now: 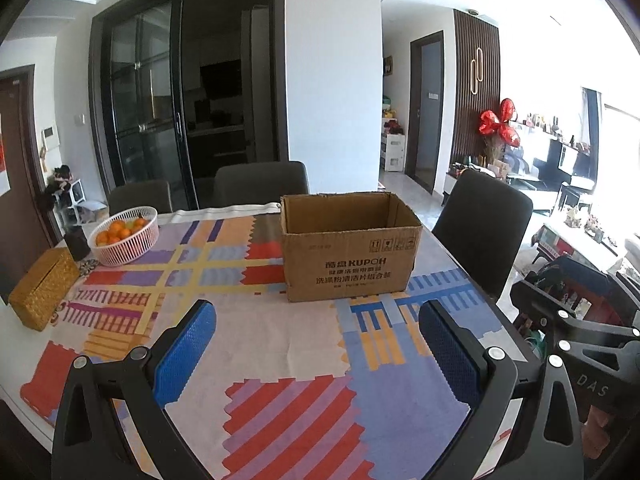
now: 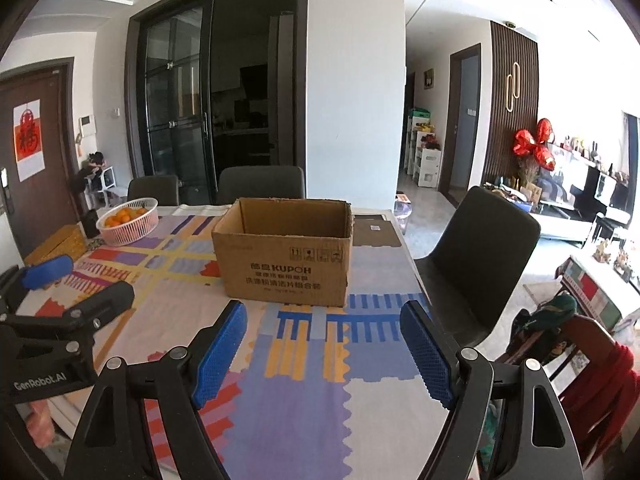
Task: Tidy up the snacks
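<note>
An open brown cardboard box (image 1: pixel 348 246) (image 2: pixel 284 256) with printed text stands upright on the patterned tablecloth (image 1: pixel 256 344), towards the table's far side. Only its inner walls show; its bottom is hidden. No snack packets are in view. My left gripper (image 1: pixel 317 308) hovers over the cloth just short of the box, its blue pads (image 1: pixel 184 352) wide apart with nothing between them. My right gripper (image 2: pixel 325 308) is open the same way in front of the box, also holding nothing. In the right wrist view the left gripper (image 2: pixel 98 276) shows at the left edge.
A white basket of oranges (image 1: pixel 124 236) (image 2: pixel 128 220) and a woven tissue box (image 1: pixel 42 288) sit at the far left. Dark chairs (image 1: pixel 484 232) (image 2: pixel 480 256) stand around the table. A flat piece of cardboard (image 2: pixel 376 232) lies behind the box. The table edge (image 1: pixel 508 320) runs along the right.
</note>
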Available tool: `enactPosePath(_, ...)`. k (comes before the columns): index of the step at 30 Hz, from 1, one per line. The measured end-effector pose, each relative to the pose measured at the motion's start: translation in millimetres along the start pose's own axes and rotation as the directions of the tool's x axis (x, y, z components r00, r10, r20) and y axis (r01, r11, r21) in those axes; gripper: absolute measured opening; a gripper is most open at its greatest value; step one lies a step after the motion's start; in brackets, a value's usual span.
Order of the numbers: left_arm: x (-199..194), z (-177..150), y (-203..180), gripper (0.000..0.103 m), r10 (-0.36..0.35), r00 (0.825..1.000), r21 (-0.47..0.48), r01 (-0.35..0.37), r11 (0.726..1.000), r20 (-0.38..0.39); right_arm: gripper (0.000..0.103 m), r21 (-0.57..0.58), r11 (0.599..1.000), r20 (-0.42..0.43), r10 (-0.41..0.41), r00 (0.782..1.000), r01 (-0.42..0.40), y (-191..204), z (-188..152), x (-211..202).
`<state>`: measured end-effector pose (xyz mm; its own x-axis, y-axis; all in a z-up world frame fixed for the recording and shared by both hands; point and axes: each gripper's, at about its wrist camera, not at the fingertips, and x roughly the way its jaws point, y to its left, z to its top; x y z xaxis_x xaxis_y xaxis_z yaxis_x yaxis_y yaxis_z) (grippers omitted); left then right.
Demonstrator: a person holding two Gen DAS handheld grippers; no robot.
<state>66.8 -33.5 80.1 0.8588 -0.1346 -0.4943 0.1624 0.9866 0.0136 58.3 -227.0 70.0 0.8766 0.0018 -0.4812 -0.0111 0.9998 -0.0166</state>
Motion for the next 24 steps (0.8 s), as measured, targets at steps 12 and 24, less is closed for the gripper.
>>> enactPosePath(12, -2.7, -1.8, 1.8, 0.103, 0.000, 1.000, -0.007, 0.000, 1.000, 0.004, 0.079, 0.035, 0.999, -0.014, 0.040, 0.999, -0.040, 2.1, -7.0, -0.5)
enactPosePath(24, 4.7, -3.7, -1.5, 0.103, -0.013, 1.000, -0.001, 0.013, 1.000, -0.010, 0.080, 0.035, 0.999, -0.007, 0.016, 1.000, -0.016, -1.4, -7.5, 0.8)
